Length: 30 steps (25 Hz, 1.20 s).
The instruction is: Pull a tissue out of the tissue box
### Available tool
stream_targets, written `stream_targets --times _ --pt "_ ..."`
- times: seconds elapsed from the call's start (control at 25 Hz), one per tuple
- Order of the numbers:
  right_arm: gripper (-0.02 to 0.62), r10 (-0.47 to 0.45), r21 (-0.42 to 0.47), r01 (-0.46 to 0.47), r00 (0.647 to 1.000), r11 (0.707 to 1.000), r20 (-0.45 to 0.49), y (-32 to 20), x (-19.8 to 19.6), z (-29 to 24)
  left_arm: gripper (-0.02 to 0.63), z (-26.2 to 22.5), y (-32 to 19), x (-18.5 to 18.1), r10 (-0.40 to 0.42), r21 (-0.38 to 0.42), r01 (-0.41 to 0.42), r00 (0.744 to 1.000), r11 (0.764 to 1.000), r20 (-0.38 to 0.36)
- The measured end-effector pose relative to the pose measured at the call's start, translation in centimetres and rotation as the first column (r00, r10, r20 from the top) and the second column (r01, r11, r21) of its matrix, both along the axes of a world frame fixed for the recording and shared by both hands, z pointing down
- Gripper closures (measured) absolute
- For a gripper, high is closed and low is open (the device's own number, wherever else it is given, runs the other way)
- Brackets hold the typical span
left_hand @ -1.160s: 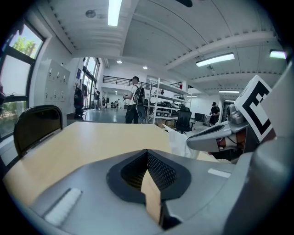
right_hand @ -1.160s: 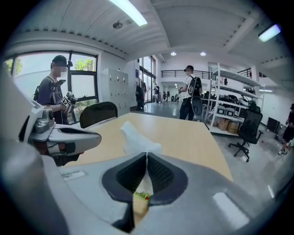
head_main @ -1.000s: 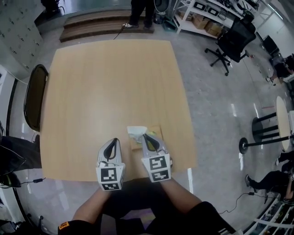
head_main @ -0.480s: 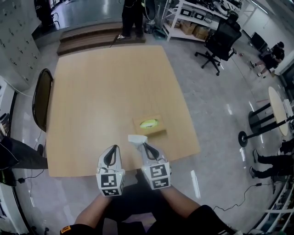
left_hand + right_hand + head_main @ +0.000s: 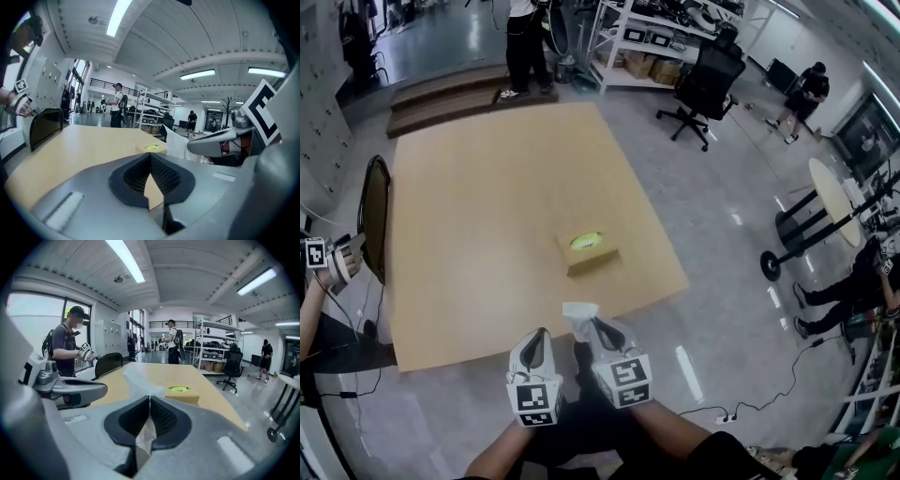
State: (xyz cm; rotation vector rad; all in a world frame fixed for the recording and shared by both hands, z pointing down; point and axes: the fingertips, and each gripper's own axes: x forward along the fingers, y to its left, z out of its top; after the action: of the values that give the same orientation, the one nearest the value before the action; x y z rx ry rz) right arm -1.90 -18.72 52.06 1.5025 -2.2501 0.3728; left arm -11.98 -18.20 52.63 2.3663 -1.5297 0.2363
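Big open workshop, shelves (image 5: 639, 37) along the back wall. Pale wooden table (image 5: 478, 187) has just the tissue box (image 5: 588, 253) on it, lying crosswise and well ahead of my 2 grippers, a bit closer to the right one. Right gripper (image 5: 592, 325) is clamped on the tissue (image 5: 579, 312), which hangs fully clear of the box. Left gripper (image 5: 538, 337) is closed on nothing.

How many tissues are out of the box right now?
1 tissue, pinched in the right gripper near the table's front edge, apart from the tissue box. Any more inside the box are hidden.
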Motion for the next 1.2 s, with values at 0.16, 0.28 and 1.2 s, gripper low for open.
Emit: stream_targets --times 0.16,0.28,1.2 --pt "0.595 -0.004 0.0 0.004 1.0 1.0 -0.003 1.6 0.3 -0.4 0.588 1.0 1.4 0.4 0.001 -0.008 -0.001 1.0 1.0 0.008" --pt "0.595 0.002 -0.005 -0.002 1.0 1.0 -0.007 2.5 0.4 -0.3 0.588 1.3 2.2 0.3 0.008 -0.01 -0.008 1.0 1.0 -0.006" --pt "0.595 -0.125 0.043 0.122 0.99 0.992 0.063 12.6 6.9 0.1 0.588 -0.8 13.4 7.0 -0.138 0.035 0.137 0.99 0.99 0.028"
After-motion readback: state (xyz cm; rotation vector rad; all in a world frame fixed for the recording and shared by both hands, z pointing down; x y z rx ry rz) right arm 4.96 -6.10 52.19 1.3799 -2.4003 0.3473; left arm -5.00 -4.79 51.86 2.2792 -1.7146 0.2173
